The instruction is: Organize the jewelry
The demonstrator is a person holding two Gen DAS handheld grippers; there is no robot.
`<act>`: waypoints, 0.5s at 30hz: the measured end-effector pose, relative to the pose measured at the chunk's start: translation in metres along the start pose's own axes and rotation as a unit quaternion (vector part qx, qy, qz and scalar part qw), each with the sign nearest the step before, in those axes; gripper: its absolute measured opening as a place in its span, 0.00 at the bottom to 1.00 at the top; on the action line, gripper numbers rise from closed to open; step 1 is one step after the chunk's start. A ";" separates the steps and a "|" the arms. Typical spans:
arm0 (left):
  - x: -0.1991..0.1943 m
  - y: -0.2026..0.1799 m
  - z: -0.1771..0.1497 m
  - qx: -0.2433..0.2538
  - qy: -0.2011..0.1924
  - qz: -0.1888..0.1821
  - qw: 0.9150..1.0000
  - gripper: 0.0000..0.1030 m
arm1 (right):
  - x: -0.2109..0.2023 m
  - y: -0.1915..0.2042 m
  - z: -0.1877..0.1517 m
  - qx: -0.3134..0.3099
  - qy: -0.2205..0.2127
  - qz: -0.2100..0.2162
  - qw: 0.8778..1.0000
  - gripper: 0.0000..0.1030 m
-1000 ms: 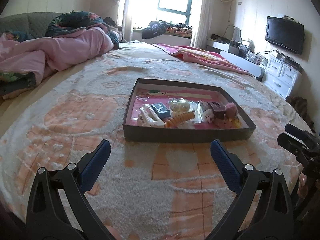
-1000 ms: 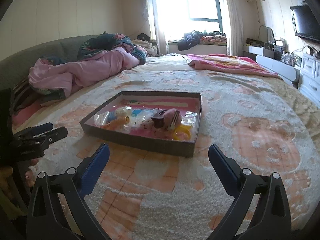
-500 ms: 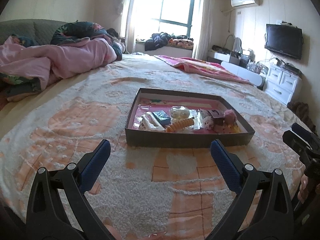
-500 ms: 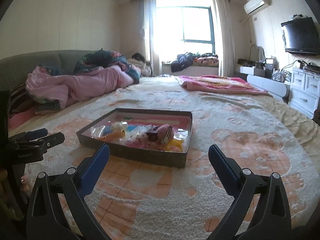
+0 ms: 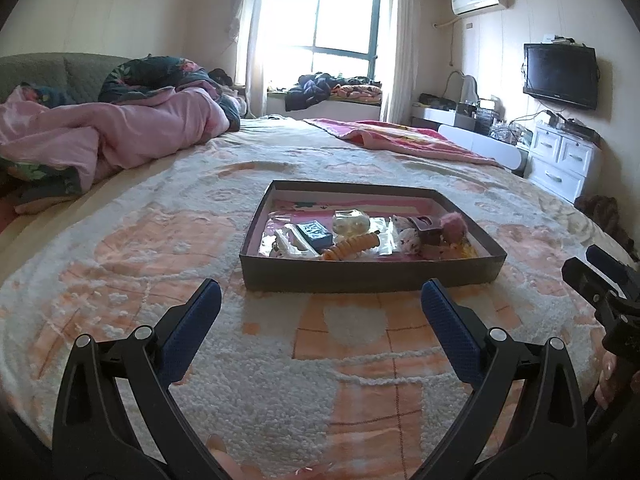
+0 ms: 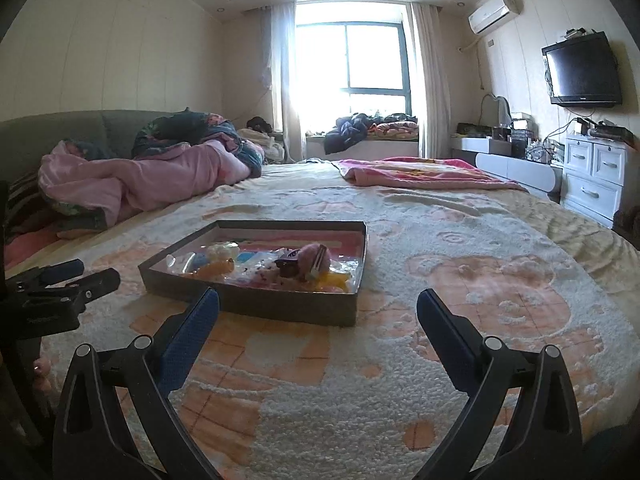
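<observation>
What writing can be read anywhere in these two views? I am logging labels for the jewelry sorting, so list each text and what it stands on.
No text reads clearly.
Left gripper, small pale lettering on its body: too blurred to read.
Television, small mark on its lower frame: too small to read.
Air conditioner: no legible brand.
Blue packet in the shallow box: a pattern, no readable words.

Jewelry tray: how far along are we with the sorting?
Barely started. Done: nothing visibly sorted; the pieces lie jumbled in the tray on the bed, including an orange spiral tie, a blue box and a pink fluffy clip. In hand: nothing; left gripper and right gripper are open, short of the tray. Left: everything.
</observation>
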State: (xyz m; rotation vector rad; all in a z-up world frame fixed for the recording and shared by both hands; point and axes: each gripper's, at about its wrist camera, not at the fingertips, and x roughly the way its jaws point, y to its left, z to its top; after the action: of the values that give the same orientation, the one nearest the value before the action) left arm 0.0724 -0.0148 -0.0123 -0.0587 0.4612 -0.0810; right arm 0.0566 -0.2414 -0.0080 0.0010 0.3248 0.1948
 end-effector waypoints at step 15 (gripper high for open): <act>-0.001 -0.003 -0.001 0.001 -0.007 -0.005 1.000 0.89 | 0.000 0.004 -0.001 -0.004 0.001 0.005 1.000 0.94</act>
State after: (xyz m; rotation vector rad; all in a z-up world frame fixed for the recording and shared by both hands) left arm 0.0711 -0.0173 -0.0129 -0.0588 0.4474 -0.0901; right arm 0.0558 -0.2378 -0.0090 -0.0047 0.3257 0.2068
